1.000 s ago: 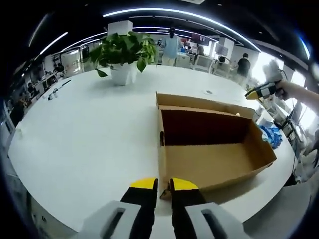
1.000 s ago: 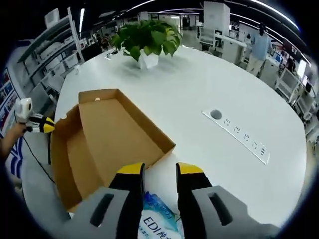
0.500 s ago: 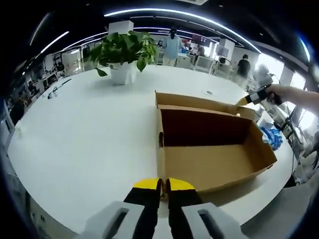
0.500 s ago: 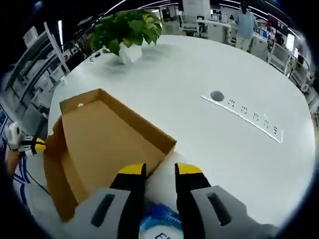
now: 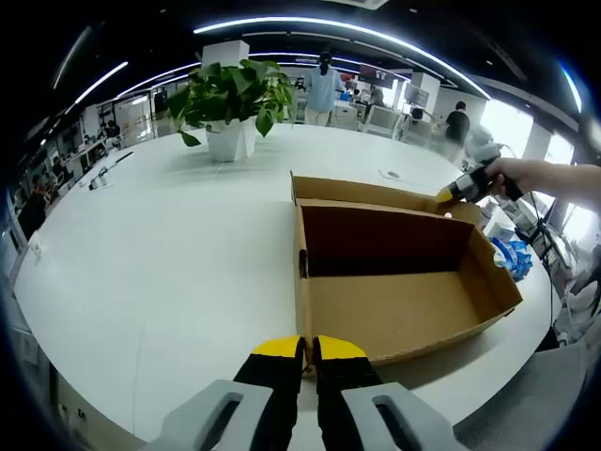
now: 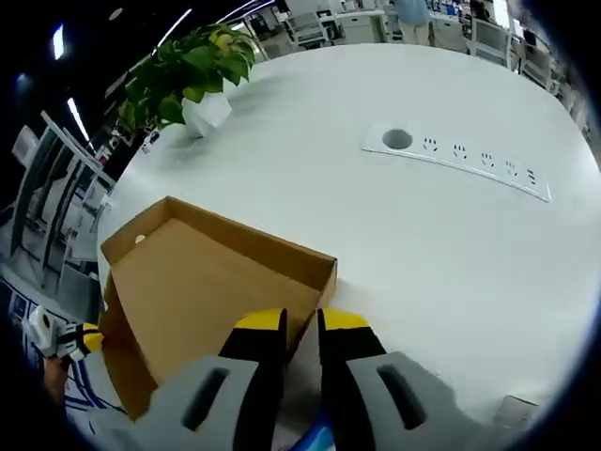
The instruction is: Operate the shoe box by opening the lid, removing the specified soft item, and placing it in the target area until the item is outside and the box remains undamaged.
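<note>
Spanning an open office, the white table (image 5: 160,244) carries the shoe box (image 5: 394,282), its near wall pinched by the left gripper (image 5: 302,349); the right gripper (image 6: 300,324), jaws narrowly parted astride the far wall, views a power strip (image 6: 460,158).

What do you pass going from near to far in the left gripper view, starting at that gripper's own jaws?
left gripper → open cardboard shoe box → white table → potted plant → person in a light blue top

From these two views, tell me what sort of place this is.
Probably an open-plan office: a large white table with a built-in socket strip, a potted plant, ceiling strip lights and desks with people behind. A cardboard box sits open.
</note>
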Demonstrator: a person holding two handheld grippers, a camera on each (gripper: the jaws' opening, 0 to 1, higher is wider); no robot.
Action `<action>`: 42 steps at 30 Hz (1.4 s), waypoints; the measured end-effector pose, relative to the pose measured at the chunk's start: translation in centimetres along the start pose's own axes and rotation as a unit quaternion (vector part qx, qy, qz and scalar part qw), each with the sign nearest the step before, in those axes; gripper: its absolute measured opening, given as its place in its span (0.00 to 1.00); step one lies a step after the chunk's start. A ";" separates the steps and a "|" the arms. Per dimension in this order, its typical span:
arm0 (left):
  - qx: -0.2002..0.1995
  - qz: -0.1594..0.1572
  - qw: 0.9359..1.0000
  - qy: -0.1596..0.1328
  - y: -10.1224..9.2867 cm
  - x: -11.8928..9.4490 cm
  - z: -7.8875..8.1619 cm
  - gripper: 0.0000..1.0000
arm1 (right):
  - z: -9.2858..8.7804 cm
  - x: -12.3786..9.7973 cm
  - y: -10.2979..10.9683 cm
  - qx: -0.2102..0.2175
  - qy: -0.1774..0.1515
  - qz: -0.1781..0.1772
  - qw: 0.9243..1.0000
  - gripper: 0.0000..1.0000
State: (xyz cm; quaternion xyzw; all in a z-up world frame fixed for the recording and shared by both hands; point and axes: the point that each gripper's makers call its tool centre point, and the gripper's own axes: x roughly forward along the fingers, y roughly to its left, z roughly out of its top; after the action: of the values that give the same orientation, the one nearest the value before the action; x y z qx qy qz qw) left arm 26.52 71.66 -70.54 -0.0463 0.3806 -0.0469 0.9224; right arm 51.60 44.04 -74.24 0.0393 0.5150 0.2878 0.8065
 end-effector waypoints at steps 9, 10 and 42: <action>0.001 -0.003 1.000 0.000 0.0 0.0 0.0 0.04 | 0.7 -0.9 0.1 -0.026 -0.011 -0.007 1.000 0.06; 0.001 -0.003 1.000 0.001 0.0 0.1 0.0 0.04 | 0.8 -1.1 0.1 -0.027 -0.014 -0.006 1.000 0.05; 0.006 -0.004 1.000 -0.001 0.0 0.1 0.0 0.04 | 3.8 -9.2 4.4 -0.106 -0.118 0.023 0.987 0.01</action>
State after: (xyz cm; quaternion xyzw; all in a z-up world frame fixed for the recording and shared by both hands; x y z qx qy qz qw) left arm 26.58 71.63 -70.63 -0.0425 0.3790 -0.0529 0.9229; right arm 50.21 43.90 -63.43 -0.0005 0.3821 0.3528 0.8541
